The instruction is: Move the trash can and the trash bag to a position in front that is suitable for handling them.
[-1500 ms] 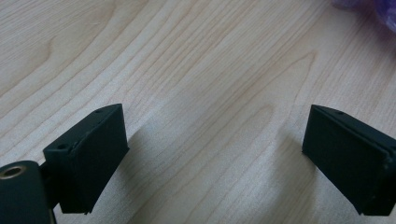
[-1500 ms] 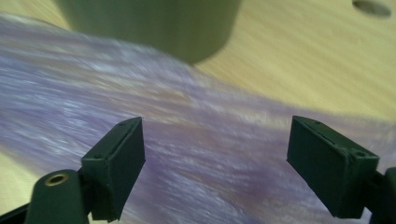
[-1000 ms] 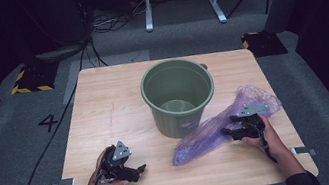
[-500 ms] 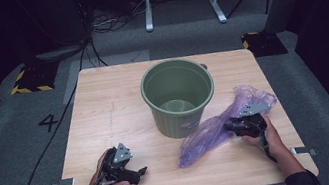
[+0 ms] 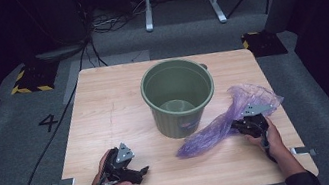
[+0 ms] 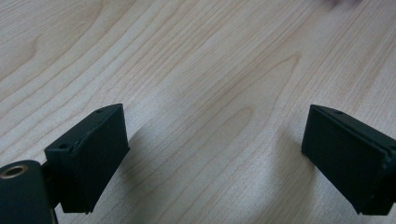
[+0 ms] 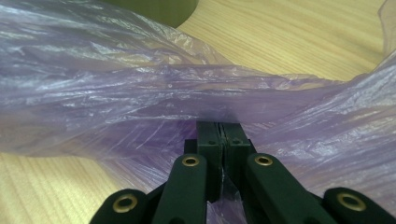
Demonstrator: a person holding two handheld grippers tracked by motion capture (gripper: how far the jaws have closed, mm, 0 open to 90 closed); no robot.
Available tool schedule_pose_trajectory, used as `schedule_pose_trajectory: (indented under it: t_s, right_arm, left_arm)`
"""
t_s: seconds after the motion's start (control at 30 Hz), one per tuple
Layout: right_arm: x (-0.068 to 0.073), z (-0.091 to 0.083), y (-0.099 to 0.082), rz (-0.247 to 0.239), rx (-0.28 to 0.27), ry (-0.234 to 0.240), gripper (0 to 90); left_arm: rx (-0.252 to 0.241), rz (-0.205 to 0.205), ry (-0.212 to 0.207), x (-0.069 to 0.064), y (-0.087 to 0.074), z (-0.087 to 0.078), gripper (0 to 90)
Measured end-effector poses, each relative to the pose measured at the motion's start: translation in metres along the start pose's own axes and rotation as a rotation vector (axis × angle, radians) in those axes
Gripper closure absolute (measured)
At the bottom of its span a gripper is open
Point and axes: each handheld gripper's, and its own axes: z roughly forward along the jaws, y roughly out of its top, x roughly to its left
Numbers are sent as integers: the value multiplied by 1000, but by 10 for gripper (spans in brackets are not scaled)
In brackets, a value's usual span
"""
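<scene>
Purple plastic bag (image 5: 228,120) lies crumpled on the right half of the wooden table (image 5: 110,111), stretched in a long, loose band from a bunched end near the table's right edge down toward the front middle, where its thin tip rests on the bare wood. The right gripper (image 5: 239,126), held in the person's right hand (image 5: 270,138), meets the bag partway along that band; its jaws have just been closing, and in the right gripper view they stand pressed together with a fold of the translucent film (image 7: 196,93) pinched between the pads, more film draping over and around the jaw tips. Just behind the bag stands a green bucket (image 5: 178,97), upright near the middle of the table, its handle down against the far rim. The bucket holds nothing visible, its pale bottom showing through the open mouth, and the bag stays outside it, passing close by its base on the right side. The left gripper (image 5: 140,171) rests low on the table near the front left corner in the person's left hand (image 5: 106,183), well apart from bag and bucket, its jaws spread wide over bare wood grain with nothing between them.
</scene>
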Motion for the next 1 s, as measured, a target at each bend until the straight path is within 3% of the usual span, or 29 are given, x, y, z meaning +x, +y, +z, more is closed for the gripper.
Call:
schedule_pose_trajectory:
  t_s: [0.67, 1.0]
  right_arm:
    - [-10, -37, 6, 25, -151, -55, 895]
    - [-14, -50, 13, 21, -215, -52, 895]
  left_arm:
    - [1, 18, -17, 3, -1, -1, 75]
    - [1, 16, -16, 2, -1, -1, 75]
